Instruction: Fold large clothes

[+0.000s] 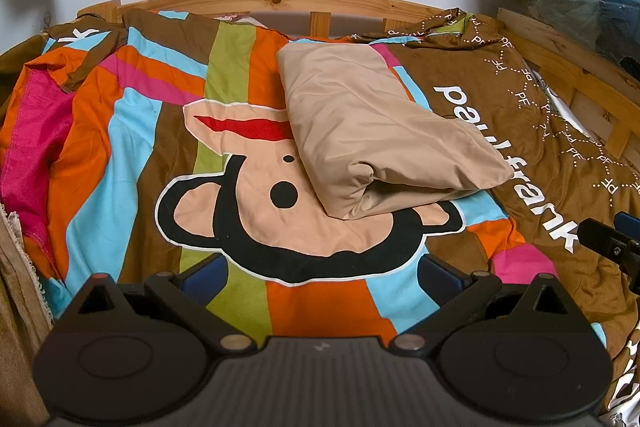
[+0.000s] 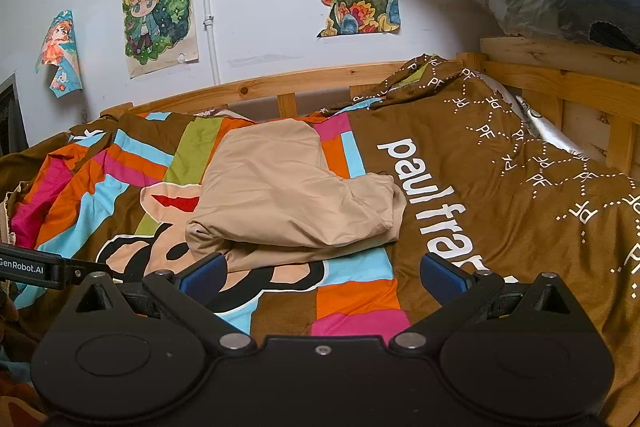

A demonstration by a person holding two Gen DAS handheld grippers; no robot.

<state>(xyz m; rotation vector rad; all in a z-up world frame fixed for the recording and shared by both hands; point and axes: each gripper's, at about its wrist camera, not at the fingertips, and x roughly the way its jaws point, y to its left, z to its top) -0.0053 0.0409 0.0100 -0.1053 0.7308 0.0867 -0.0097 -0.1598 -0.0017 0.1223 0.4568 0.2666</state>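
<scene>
a folded tan garment [image 1: 384, 135] lies mid-bed on the striped monkey-print duvet [image 1: 120, 147]. the left gripper [image 1: 323, 269] and right gripper [image 2: 322, 273] hover near it, jaws spread wide, holding nothing.

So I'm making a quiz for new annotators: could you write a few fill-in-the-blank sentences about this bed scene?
1. The folded garment lying on the bedspread is ____ in colour.
2. Both the left gripper and the right gripper have their jaws ____.
3. The big cartoon face printed on the bedspread is a ____.
4. The bed frame is made of ____.

Missing words: beige; open; monkey; wood.
</scene>
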